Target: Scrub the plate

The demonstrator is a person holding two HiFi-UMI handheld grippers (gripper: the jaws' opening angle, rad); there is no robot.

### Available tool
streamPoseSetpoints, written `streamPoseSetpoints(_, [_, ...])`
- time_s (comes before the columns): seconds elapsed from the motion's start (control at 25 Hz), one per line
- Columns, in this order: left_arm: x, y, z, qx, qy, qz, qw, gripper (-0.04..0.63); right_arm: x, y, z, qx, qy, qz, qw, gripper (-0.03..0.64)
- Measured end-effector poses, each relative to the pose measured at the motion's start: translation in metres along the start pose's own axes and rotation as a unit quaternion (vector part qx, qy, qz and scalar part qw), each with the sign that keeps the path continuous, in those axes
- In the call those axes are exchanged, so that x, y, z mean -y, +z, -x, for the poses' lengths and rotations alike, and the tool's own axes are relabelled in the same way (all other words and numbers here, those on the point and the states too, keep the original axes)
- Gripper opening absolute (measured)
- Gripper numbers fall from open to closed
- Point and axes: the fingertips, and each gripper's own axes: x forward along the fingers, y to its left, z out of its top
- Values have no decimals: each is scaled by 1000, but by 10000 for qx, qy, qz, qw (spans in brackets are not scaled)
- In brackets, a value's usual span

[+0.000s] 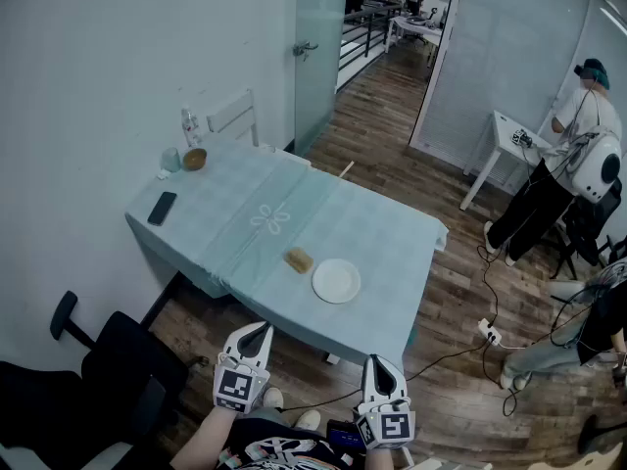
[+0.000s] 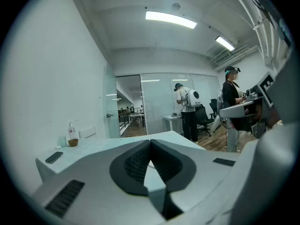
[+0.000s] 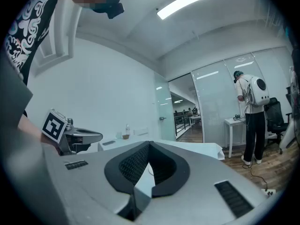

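Left gripper (image 1: 257, 329) and right gripper (image 1: 380, 360) hang just short of the table (image 1: 372, 228), jaws closed tight and nothing in either. The white plate (image 1: 336, 281) sits near the front edge, with a brown sponge (image 1: 299, 259) just left of it.

Head view steeply down on table (image 1: 382, 228), 2 gripper views low, facing across the same table
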Motion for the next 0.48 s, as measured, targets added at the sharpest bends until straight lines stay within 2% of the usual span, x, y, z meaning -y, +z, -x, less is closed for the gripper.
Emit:
streamPoseSetpoints(0.36, [13,-5,11,-59,-298,121,9995,23,-8,1,5,170,74,-214,9996,-5])
streamPoseSetpoints(0.48, [21,2,14,106,-602,477,9970,23,-5,-2,4,86,111,-369,9992,-5])
